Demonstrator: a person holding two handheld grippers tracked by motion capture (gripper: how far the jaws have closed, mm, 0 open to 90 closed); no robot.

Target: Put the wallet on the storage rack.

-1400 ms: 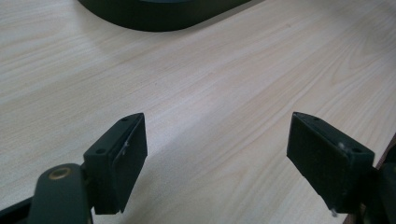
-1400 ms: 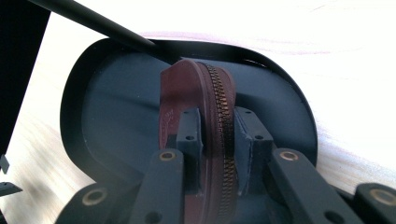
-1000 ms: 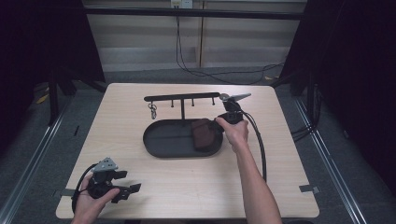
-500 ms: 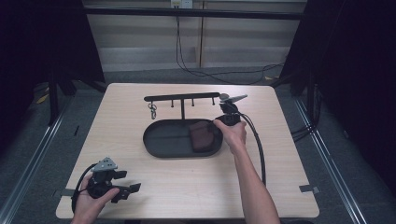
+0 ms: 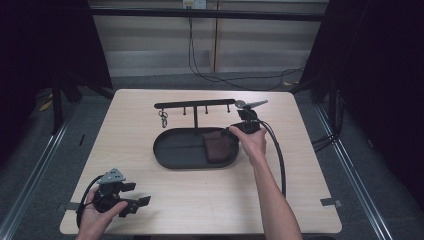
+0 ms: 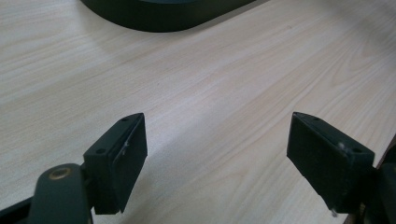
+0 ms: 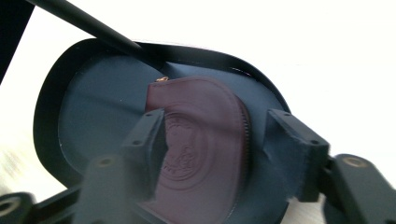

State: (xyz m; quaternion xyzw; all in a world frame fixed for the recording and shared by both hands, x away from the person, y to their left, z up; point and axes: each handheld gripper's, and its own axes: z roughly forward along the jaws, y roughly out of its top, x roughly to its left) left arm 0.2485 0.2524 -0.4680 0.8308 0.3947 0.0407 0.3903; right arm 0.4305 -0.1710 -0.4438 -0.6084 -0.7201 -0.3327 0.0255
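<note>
- Hovering over the right end of the black oval tray, the right claw points down at a maroon coin pouch; its jaws have just been opening and now stand apart, with nothing pressed between them.
- Right gripper view: the pouch lies flat on the tray floor below the spread jaws, its zip edge curving along the right side, an embossed round mark on its face.
- Compared with the earlier high views, the pouch sits in the same right-hand part of the tray, and the right hand has not shifted from the tray's right rim.
- Behind the tray stands a black rack with short pegs; a small key ring hangs from its left part. The rack's post crosses the upper left of the right gripper view.
- Left claw: held low at the near left corner of the bench, well apart from the tray, unchanged from the earlier views.
- Left gripper view: jaws spread wide over bare wood, the tray's edge at top.
- A black cable trails from the right claw along the forearm.
</note>
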